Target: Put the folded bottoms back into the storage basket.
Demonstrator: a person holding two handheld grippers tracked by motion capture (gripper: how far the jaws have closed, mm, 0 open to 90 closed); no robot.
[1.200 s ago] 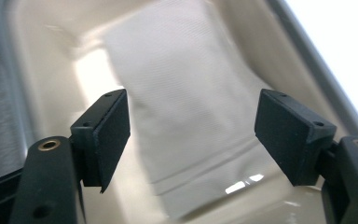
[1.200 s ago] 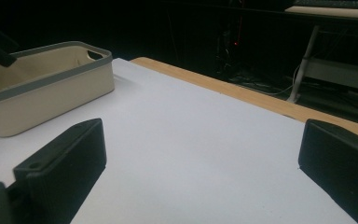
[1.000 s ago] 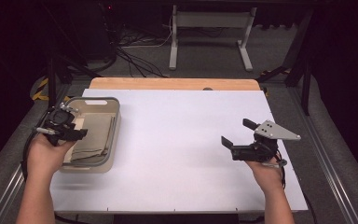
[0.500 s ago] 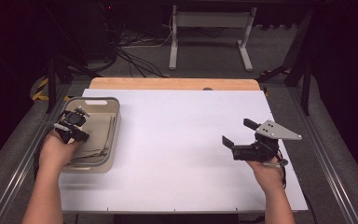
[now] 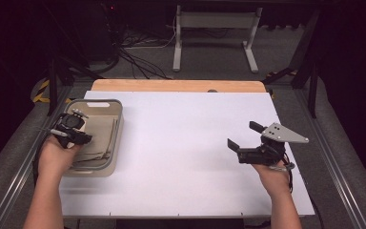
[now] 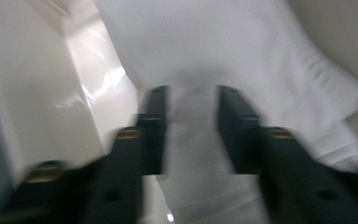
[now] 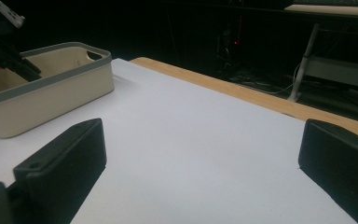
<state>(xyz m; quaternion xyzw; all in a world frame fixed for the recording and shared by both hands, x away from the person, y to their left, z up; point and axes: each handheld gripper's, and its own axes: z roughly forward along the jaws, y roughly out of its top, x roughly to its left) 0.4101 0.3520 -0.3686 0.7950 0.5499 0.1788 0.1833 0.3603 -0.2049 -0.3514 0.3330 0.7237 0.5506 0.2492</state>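
A beige basket (image 5: 119, 125) with a grey rim stands at the table's left side, and folded white cloth (image 5: 101, 139) lies in it. My left gripper (image 5: 76, 134) reaches down into the basket from its left wall. In the left gripper view, which is blurred, its jaws stand apart right over the cloth (image 6: 242, 51), with a fold rising between them at the left gripper (image 6: 191, 100). My right gripper (image 5: 243, 136) hovers over the table's right side, open wide and holding nothing, and it points at the basket (image 7: 56, 93).
A white sheet (image 5: 186, 143) covers the table, with a strip of wood (image 5: 171, 86) along the far edge. Metal rails (image 5: 343, 162) run down both sides. Beyond the table are cables and a desk frame (image 5: 214, 28) on a dark floor.
My left gripper has shifted slightly right and tipped down onto the cloth in the basket. The right gripper has stayed where it was.
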